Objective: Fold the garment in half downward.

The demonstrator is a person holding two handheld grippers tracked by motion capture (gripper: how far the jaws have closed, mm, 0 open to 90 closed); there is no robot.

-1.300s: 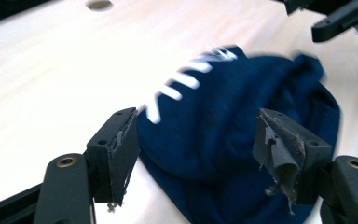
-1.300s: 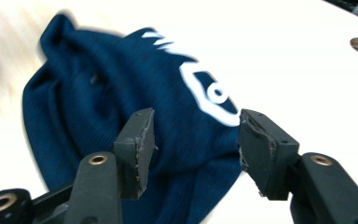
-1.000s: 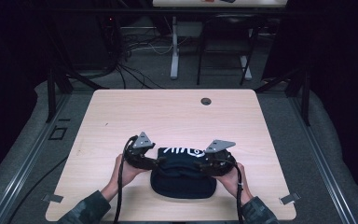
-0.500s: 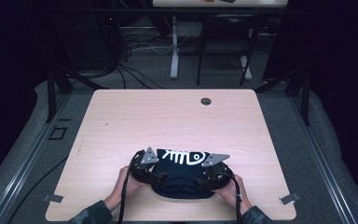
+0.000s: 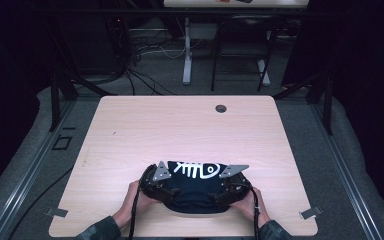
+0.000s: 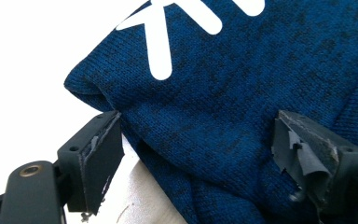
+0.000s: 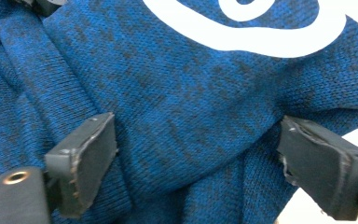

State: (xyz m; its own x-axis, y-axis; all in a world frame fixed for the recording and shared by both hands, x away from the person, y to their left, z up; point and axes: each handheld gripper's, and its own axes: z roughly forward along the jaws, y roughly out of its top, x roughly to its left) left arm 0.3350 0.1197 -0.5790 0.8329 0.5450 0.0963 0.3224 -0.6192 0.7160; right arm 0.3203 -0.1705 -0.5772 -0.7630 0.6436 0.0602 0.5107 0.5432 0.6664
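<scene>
A dark blue knitted garment (image 5: 195, 192) with a white fish-skeleton print lay bunched near the front edge of the pale wooden surface (image 5: 180, 130), between the person's two hands. The left gripper (image 5: 156, 186) sat at the garment's left end and the right gripper (image 5: 230, 187) at its right end, each with a grey plate on top.

In the left gripper view the jaws stood spread wide, released, with the garment (image 6: 242, 107) lying between them: a folded edge of the knit touched the inner face of the left-hand jaw, and the cloth ran across to the right-hand jaw, partly covering its base.

In the right gripper view the jaws were likewise parted and gripped nothing tight; the garment (image 7: 182, 116) bulged up in the gap, its folds brushing both pads, with the white print curving above

A small dark round hole (image 5: 221, 108) sat near the far edge of the surface, well apart from the garment
</scene>
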